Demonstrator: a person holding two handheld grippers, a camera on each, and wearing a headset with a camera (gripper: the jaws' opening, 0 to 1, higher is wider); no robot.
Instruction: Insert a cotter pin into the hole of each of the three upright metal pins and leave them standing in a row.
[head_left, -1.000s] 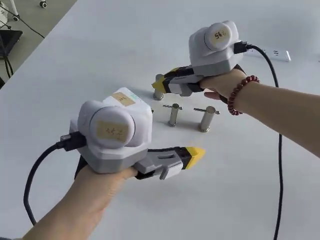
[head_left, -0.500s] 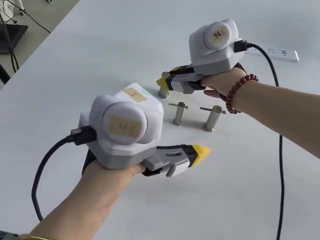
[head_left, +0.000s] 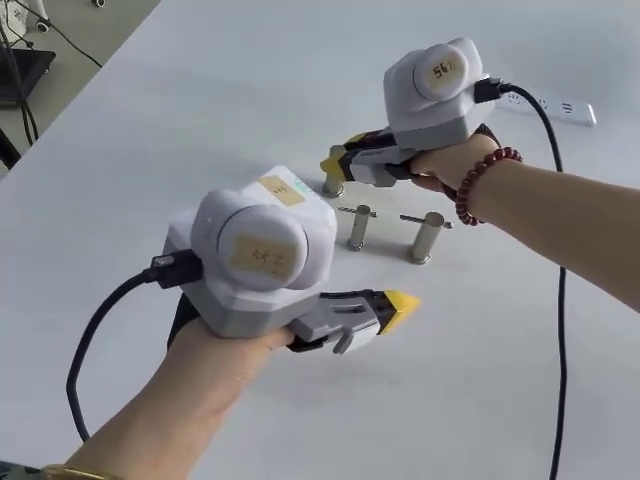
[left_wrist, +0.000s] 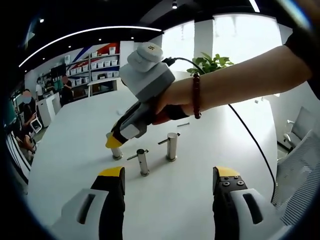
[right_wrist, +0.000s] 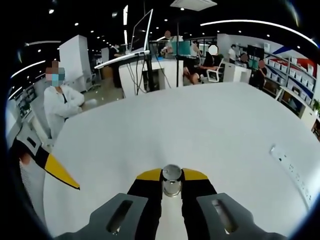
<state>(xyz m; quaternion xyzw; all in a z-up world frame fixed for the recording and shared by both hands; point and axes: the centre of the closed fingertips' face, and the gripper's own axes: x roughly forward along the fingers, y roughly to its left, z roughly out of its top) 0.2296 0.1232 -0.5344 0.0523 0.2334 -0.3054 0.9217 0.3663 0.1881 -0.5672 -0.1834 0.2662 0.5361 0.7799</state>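
Observation:
Three upright metal pins stand in a row on the white table (head_left: 200, 120). The middle pin (head_left: 358, 228) and the right pin (head_left: 425, 238) each carry a cotter pin through the top. My right gripper (head_left: 333, 166) is shut around the head of the left pin (head_left: 333, 186); this pin (right_wrist: 172, 181) sits between the yellow jaw tips of the right gripper (right_wrist: 172, 176). Whether it has a cotter pin is hidden. My left gripper (head_left: 400, 306) hovers in front of the row, and in its own view the left gripper (left_wrist: 170, 175) stands open and holds nothing, facing the three pins (left_wrist: 143, 162).
A white power strip (head_left: 555, 103) lies at the far right of the table. A black cable (head_left: 560, 300) runs from the right gripper down the right side. People and desks stand beyond the table's far edge (right_wrist: 150, 100).
The head camera has shifted a little. My right gripper stays at the left pin. My left gripper has drifted slightly right and stays open.

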